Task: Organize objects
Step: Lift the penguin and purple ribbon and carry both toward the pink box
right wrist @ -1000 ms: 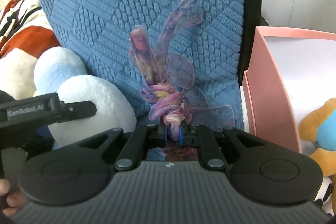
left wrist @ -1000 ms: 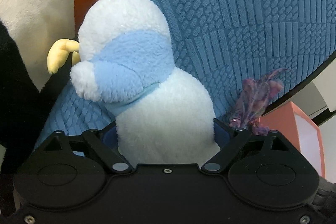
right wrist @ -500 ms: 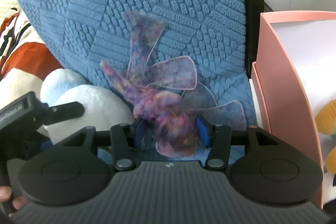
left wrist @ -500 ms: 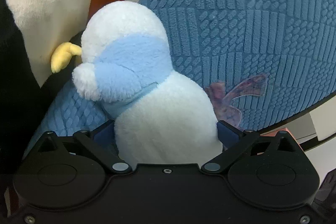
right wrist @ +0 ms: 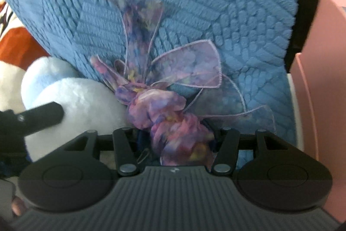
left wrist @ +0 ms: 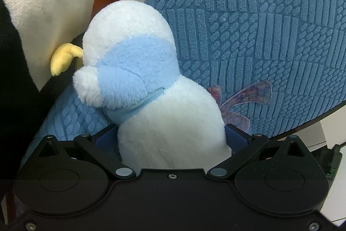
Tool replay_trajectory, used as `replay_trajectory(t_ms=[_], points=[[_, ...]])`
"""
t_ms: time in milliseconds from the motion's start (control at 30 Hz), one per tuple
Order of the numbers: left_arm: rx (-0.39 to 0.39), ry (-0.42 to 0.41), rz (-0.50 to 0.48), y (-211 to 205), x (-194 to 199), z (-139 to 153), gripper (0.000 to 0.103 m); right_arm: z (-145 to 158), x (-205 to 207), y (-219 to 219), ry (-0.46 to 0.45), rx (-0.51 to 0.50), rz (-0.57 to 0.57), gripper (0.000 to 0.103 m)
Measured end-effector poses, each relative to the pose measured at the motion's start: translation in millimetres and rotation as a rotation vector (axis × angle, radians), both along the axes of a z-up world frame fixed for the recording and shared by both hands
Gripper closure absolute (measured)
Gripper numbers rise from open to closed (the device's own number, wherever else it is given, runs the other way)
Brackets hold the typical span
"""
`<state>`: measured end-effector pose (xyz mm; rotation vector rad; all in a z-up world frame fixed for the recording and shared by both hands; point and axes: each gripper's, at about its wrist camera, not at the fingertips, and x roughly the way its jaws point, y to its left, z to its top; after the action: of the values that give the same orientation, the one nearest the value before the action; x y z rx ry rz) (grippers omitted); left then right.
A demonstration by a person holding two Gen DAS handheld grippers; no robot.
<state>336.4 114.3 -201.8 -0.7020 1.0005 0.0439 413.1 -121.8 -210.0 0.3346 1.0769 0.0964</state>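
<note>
My left gripper (left wrist: pixel 172 135) is shut on a white and light-blue plush toy (left wrist: pixel 151 90), its pads pressing the body from both sides. The toy leans against a blue textured cushion (left wrist: pixel 259 25). The toy also shows at the left of the right wrist view (right wrist: pixel 75 101). My right gripper (right wrist: pixel 176 140) is open, its fingers spread around a purple sheer ribbon bow (right wrist: pixel 168 101) that rests on the cushion (right wrist: pixel 194 3). The bow's tails peek out beside the toy in the left wrist view (left wrist: pixel 246 96).
A large cream, orange and black plush (left wrist: pixel 54 3) lies left of the toy, with a yellow plush part (left wrist: pixel 62 57) poking out. A pink box (right wrist: pixel 324 79) stands right of the cushion. The left gripper's finger (right wrist: pixel 43 116) crosses the right wrist view.
My right gripper has opened and let go of the ribbon bow, which now lies loose on the cushion. My left gripper has carried the plush toy closer to the cushion.
</note>
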Motion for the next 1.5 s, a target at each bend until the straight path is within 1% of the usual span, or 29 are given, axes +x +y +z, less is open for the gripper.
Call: replay_trajectory(t_ms=[33, 67, 100, 167, 267, 367, 500, 600, 633, 833, 933, 1000, 1033, 1100, 1233, 1267, 1367, 1500], points=[[-0.002, 0.002, 0.002, 1, 0, 0, 0.000, 0, 0, 1, -0.008, -0.004, 0.002, 0.055], [-0.006, 0.003, 0.004, 2, 0, 0, 0.000, 0, 1, 3, -0.009, -0.007, 0.006, 0.061], [-0.009, 0.004, 0.004, 1, 0, -1, 0.000, 0, 2, 4, -0.009, -0.005, 0.010, 0.065], [-0.016, 0.008, 0.003, 2, 0, -2, 0.000, -1, 1, 8, -0.008, -0.004, 0.025, 0.078], [-0.036, 0.010, 0.012, 5, 0, -4, 0.000, 3, -3, 16, -0.026, -0.029, 0.041, 0.088], [-0.070, 0.015, 0.026, 11, 1, -6, 0.000, 15, -8, 20, -0.065, -0.028, 0.044, 0.089], [-0.127, 0.019, 0.058, 19, 2, -11, 0.000, 30, -15, 30, -0.130, -0.091, 0.085, 0.089], [-0.181, 0.038, 0.099, 26, 5, -19, 0.000, 27, -16, 40, -0.112, -0.066, 0.110, 0.089], [-0.193, 0.042, 0.117, 29, 5, -20, 0.000, 22, -18, 36, -0.106, -0.056, 0.118, 0.089], [-0.232, 0.033, 0.186, 44, -1, -21, 0.000, 21, -23, 50, -0.109, -0.059, 0.161, 0.089], [-0.216, 0.040, 0.203, 47, 0, -22, 0.000, 21, -25, 61, -0.113, -0.059, 0.177, 0.089], [-0.210, 0.051, 0.194, 46, 2, -24, 0.000, 24, -24, 72, -0.116, -0.058, 0.188, 0.090], [-0.206, 0.061, 0.184, 43, 3, -25, 0.000, 24, -20, 70, -0.115, -0.053, 0.193, 0.090], [-0.161, 0.075, 0.157, 37, 5, -24, 0.000, 28, -20, 72, -0.117, -0.051, 0.203, 0.090], [-0.123, 0.073, 0.126, 34, 3, -19, 0.001, 25, -22, 81, -0.114, -0.044, 0.206, 0.091], [-0.110, 0.070, 0.118, 33, 3, -17, 0.003, 26, -24, 81, -0.114, -0.042, 0.205, 0.091], [-0.087, 0.066, 0.103, 31, -2, -10, 0.006, 28, -31, 84, -0.128, -0.053, 0.204, 0.091], [-0.030, 0.039, 0.064, 26, -17, 4, 0.007, 34, -62, 67, -0.139, -0.065, 0.187, 0.091]])
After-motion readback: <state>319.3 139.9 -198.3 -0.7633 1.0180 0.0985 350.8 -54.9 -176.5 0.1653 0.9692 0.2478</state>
